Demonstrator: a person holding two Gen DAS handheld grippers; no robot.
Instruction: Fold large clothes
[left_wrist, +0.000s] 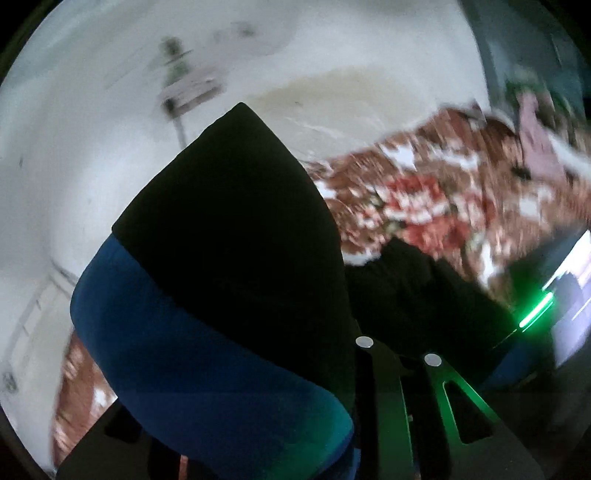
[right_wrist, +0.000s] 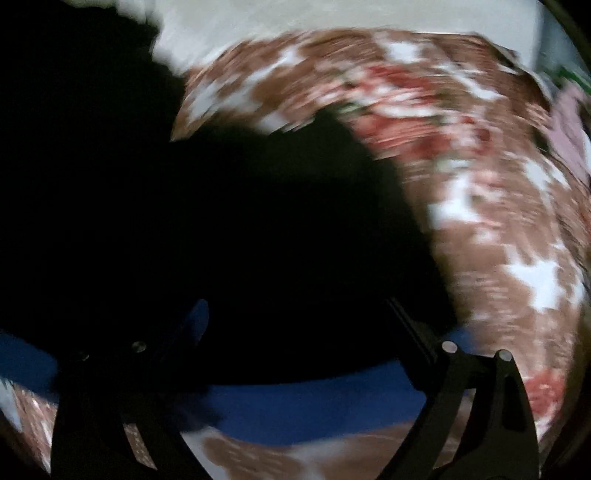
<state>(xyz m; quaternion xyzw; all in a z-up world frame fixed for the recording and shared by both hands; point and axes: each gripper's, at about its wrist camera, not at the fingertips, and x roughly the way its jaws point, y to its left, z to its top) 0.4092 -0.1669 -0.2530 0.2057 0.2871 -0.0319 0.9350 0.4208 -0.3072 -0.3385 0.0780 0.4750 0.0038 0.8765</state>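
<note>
Left wrist view, left to right: a pale wall is filling the left side, with a blurred fixture on it that cannot be made out. A black garment with a blue band along its edge is hanging raised in front of the camera, covering the centre. The left gripper is sitting at the lower middle with its fingers nearly closed; the black cloth is running down into them, so it is clamping the garment. To the right, a bedcover in brown, red and white is lying blurred beneath, and a green light is glowing at the far right edge. Right wrist view, left to right: the same black garment is spreading over the left and centre, partly over the bedcover, with the blue band crossing the bottom. The right gripper is showing its fingers standing wide apart, with the cloth lying between them; whether the pads are pressing on it cannot be told through the blur and darkness.
</note>
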